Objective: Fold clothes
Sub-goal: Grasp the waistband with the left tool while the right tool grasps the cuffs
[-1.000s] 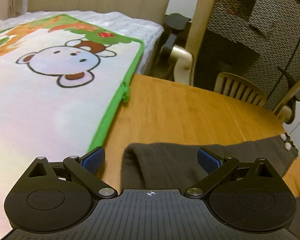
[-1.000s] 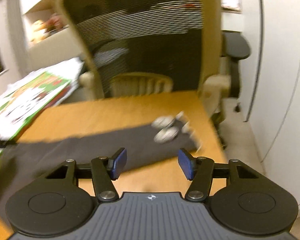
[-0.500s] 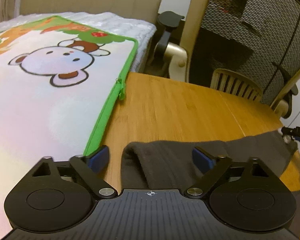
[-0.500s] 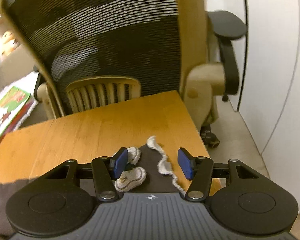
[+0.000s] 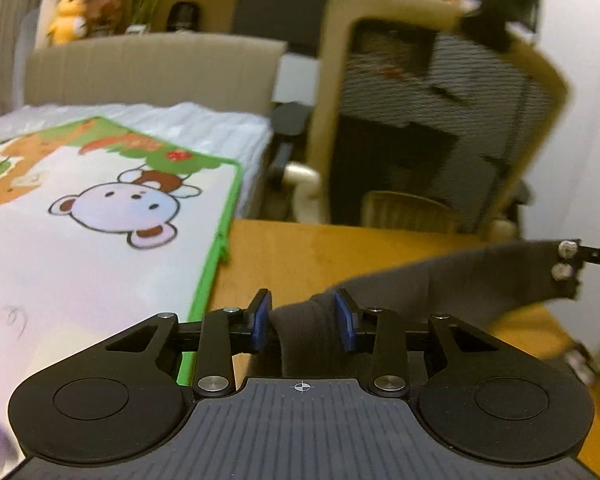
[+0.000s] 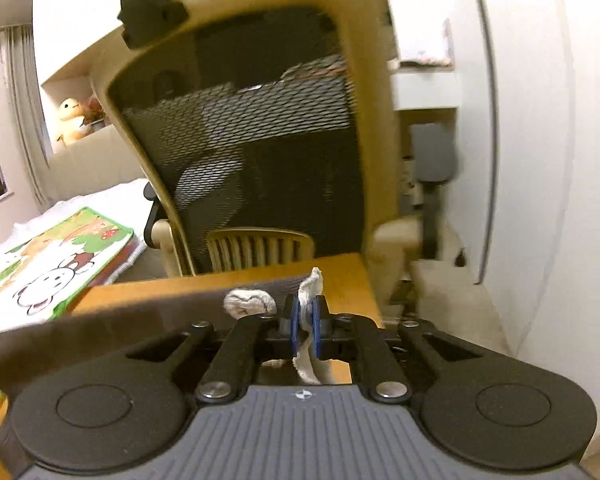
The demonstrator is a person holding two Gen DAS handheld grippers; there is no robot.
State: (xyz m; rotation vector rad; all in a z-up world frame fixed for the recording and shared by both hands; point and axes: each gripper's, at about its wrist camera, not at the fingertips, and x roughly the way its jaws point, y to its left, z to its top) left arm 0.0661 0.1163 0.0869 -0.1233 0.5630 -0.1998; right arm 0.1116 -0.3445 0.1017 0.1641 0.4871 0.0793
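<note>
Room: a bedroom corner, with a wooden worktop (image 5: 300, 252) set against a bed (image 5: 204, 132), a mesh office chair (image 6: 260, 152) beyond the far edge, and a shelf with a yellow plush toy (image 5: 66, 18) behind.
Garment: a dark grey garment (image 5: 440, 280) hangs stretched between the two grippers, lifted off the worktop along most of its length; white trim and two pale round bits (image 5: 566, 258) sit at its right end.
Left gripper: the left gripper (image 5: 302, 322) has its blue pads part closed around a bunched end of the cloth, which fills the gap between them; it looks gripped, though some room remains.
Right gripper: the right gripper (image 6: 305, 322) is squeezed almost fully together on a strip of white trim (image 6: 310, 288) at the garment's other end, with one pale round piece (image 6: 250, 300) just to its left.
Step in hand: I'd judge this as the lift-and-spread before a fold, with both ends held and the cloth pulled taut.
Next move: probably lowering the garment flat ahead of both grippers, or bringing one end over the other; it calls for even tension so neither end slips.
Risk: the right hold is only on the narrow trim, which may pull free.
Containers: a zipped cartoon storage bag (image 5: 100, 240) lies on the bed left of the left gripper; it is closed, so its contents can't be seen.
</note>
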